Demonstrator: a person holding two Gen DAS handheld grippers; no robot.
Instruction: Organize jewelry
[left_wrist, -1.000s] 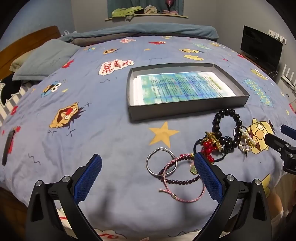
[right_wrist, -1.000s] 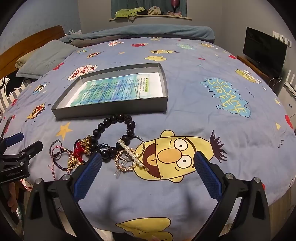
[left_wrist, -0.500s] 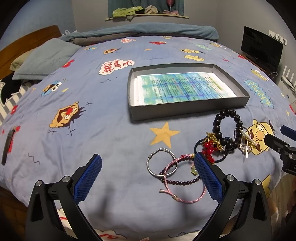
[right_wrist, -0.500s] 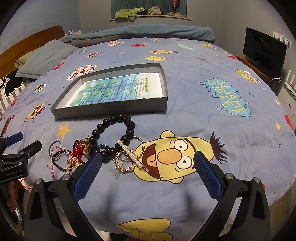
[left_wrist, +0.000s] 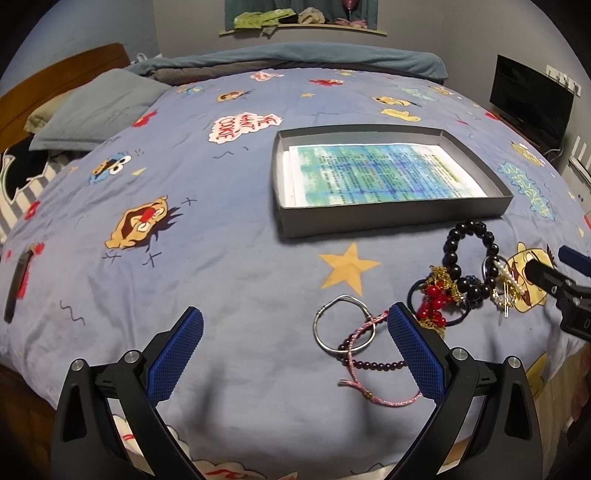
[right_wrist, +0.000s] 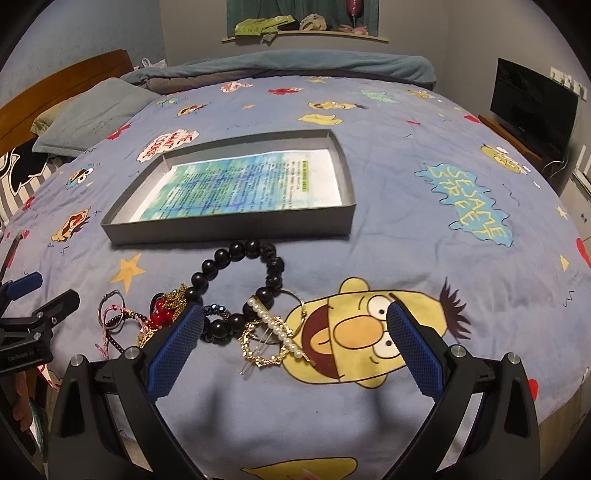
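Note:
Jewelry lies on the blue cartoon bedspread near its front edge. In the left wrist view I see a silver bangle (left_wrist: 341, 325), a pink cord bracelet (left_wrist: 373, 395), a dark bead string (left_wrist: 373, 363), a red and gold piece (left_wrist: 434, 302) and a black bead bracelet (left_wrist: 458, 254). A grey shallow box (left_wrist: 391, 219) with printed paper inside sits behind them. My left gripper (left_wrist: 295, 350) is open and empty, just short of the bangle. My right gripper (right_wrist: 295, 343) is open and empty over a pearl hair clip (right_wrist: 275, 326) and a gold clip (right_wrist: 258, 347). The black bead bracelet (right_wrist: 236, 254) and box (right_wrist: 236, 229) lie beyond.
A grey pillow (left_wrist: 96, 110) and wooden headboard (left_wrist: 62, 74) are at the left. A folded blanket (left_wrist: 295, 59) lies along the far edge. A black TV (left_wrist: 532, 99) stands at the right. A dark flat object (left_wrist: 14, 288) lies at the bed's left edge.
Both grippers have drifted very slightly; the jewelry and the box have not moved. Both grippers stay open and empty.

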